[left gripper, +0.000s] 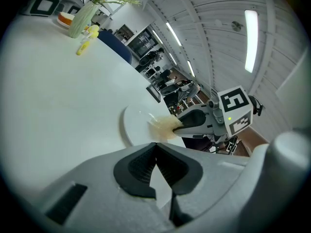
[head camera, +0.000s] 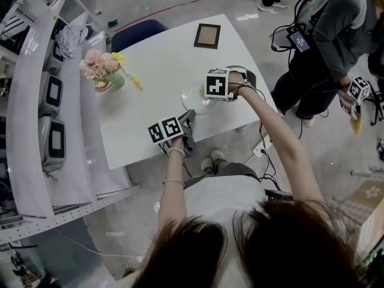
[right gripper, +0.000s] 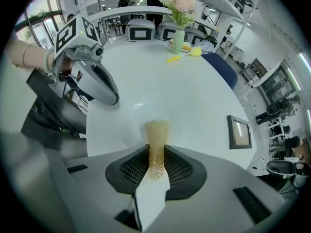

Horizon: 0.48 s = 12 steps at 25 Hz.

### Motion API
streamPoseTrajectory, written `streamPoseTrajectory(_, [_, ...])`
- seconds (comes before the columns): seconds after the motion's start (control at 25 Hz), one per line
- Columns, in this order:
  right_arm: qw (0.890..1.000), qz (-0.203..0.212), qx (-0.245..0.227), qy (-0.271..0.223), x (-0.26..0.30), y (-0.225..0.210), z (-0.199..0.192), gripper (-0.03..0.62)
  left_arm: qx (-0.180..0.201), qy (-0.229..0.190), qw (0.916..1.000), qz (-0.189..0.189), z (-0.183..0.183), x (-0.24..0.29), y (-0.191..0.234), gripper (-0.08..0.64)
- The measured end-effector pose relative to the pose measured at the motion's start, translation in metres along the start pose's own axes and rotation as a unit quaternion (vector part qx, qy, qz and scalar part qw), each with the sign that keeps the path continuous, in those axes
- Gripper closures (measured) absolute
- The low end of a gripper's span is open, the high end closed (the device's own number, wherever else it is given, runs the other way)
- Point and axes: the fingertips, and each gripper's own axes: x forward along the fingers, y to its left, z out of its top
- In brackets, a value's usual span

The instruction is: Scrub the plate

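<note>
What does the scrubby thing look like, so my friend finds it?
Find the big white table, then the round plate near the person's edge. On it, the scrubber is the only tan, grainy strip, pinched in the right gripper.

Head view: right gripper [head camera: 211, 95] covers the plate's [head camera: 193, 101] right part. Sponge [right gripper: 156, 130]: rear end hidden between its jaws.

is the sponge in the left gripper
No, the right gripper has the sponge pinched in its tongs; the left gripper is shut empty.

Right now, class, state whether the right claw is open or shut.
Shut: the right claw grips a yellow sponge over the plate.
</note>
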Motion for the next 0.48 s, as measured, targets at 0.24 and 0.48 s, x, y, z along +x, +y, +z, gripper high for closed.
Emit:
streamPoseTrajectory(0.24, [1.000, 0.003, 0.007, 0.006, -0.002, 0.008, -0.004, 0.506, 0.002, 0.005, 1.0000, -0.003, -0.004, -0.002, -0.002, 0.549])
streamPoseTrajectory(0.48, [1.000, 0.006, 0.018, 0.006, -0.003, 0.020, -0.003, 0.506, 0.005, 0.006, 0.9999, -0.006, -0.009, -0.006, -0.003, 0.549])
